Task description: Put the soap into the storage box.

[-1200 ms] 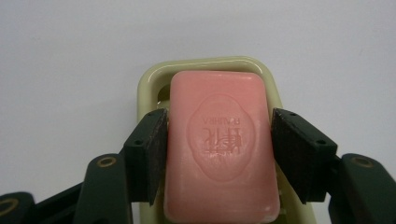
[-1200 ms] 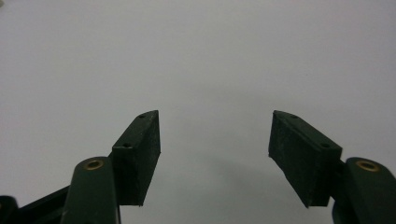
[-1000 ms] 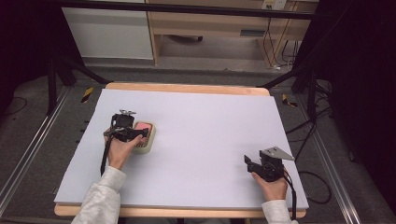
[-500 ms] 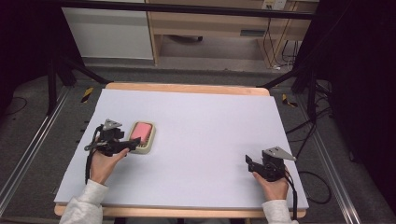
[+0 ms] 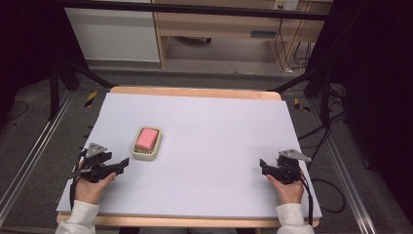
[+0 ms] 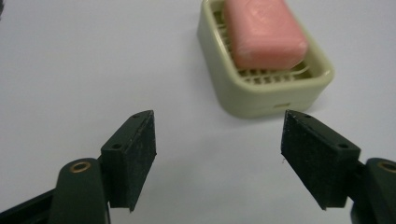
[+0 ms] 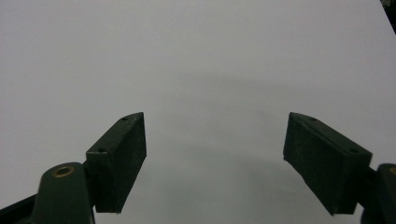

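Pink rectangular soap bar (image 5: 147, 138) lies in its cream slatted plastic dish (image 5: 140, 153) on the white table (image 5: 219, 141), just beyond the left gripper (image 5: 123, 163), jaws spread and empty, suggesting placement is finished and withdrawal comes next.

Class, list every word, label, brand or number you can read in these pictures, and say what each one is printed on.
None can be read.
Pink soap bar in the cream soap dish: faint embossed marks, too blurred to read.
Shelf behind the table: a small label, too small to read.
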A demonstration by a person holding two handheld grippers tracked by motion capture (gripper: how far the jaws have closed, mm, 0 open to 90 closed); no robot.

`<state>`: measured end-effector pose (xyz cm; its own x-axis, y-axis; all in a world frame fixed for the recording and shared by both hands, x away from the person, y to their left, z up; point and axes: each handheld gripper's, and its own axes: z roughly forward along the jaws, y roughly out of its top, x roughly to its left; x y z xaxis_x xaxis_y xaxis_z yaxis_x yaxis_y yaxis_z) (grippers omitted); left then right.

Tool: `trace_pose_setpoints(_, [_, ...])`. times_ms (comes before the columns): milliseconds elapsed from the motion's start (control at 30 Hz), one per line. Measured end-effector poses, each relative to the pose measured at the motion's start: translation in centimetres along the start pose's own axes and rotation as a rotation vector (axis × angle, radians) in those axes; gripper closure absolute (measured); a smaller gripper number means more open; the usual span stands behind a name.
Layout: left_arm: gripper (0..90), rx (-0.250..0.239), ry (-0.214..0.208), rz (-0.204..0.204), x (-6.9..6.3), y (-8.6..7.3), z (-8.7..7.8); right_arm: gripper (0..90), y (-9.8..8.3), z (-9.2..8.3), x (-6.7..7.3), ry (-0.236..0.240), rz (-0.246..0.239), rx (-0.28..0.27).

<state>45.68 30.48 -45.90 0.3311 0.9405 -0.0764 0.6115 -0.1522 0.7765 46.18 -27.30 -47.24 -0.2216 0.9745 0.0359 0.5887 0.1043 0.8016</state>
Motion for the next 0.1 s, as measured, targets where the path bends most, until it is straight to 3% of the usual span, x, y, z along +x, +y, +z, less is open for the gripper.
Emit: trace_pose_setpoints(100, [26.4,0.006,0.006,-0.027,0.56,-0.39,0.12,20.8,-0.07,-0.12,-0.18,-0.01,-0.003,0.003])
